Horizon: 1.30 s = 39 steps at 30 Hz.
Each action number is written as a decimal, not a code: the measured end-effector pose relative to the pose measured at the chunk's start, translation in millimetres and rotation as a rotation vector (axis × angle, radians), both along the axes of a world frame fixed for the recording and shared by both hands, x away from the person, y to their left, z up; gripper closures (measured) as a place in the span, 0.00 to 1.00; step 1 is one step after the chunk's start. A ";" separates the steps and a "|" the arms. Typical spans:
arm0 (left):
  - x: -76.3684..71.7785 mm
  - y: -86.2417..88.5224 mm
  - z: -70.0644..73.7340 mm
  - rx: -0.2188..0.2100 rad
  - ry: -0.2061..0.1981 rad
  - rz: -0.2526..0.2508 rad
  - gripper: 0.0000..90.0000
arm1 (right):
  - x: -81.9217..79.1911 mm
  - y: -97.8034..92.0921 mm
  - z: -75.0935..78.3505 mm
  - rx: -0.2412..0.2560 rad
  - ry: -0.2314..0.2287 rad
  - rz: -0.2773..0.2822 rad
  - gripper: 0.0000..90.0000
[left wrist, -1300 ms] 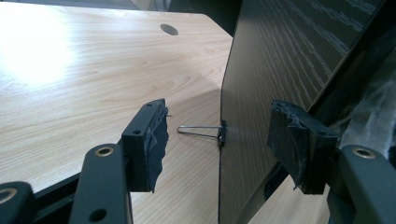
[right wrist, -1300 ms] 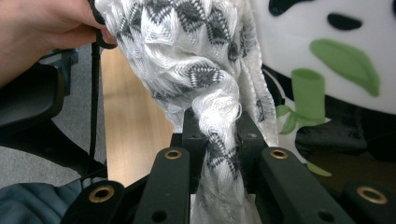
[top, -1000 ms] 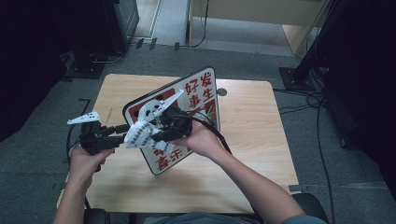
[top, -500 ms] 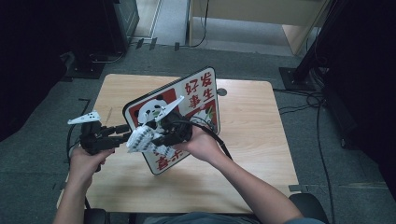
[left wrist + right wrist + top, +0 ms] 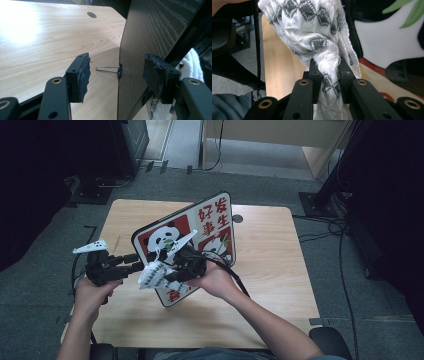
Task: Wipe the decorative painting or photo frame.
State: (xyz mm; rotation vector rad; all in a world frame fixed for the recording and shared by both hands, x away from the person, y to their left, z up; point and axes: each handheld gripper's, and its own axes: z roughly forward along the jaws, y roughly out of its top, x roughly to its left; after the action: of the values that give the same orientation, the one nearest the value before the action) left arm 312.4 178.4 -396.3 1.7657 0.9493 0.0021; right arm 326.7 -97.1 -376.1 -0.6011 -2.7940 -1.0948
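Wiping looks to be the step in hand: the right tool [image 5: 327,67] is clenched on a white, grey-patterned woven cloth [image 5: 312,32] against the tilted panda-printed board [image 5: 187,242] over the wooden surface [image 5: 270,250]. Left tool [image 5: 116,72] straddles the board's edge, released. Next, firm strokes across. Since earlier, the cloth has shifted lower-left.

The tilted panda board [image 5: 210,227] stands across the middle of the bench [image 5: 270,265], blocking passage between its left and right halves. Its edge sits between the open left claw [image 5: 117,80] jaws. Bare bench lies right of and beyond the board.
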 end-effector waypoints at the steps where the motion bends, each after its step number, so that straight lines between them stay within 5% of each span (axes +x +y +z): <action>1: 0.0 0.0 0.0 0.000 0.000 0.001 0.43 | -0.3 -0.1 -1.1 0.002 0.001 0.000 0.88; 39: -0.3 -0.2 -2.1 0.002 0.007 0.010 0.45 | -11.9 -1.5 -55.6 -0.034 0.049 0.001 0.88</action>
State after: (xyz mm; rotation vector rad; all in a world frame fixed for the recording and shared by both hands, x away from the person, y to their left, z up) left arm 312.2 178.2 -398.5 1.7635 0.9635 0.0037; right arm 314.8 -98.7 -431.7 -0.6204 -2.7765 -1.0198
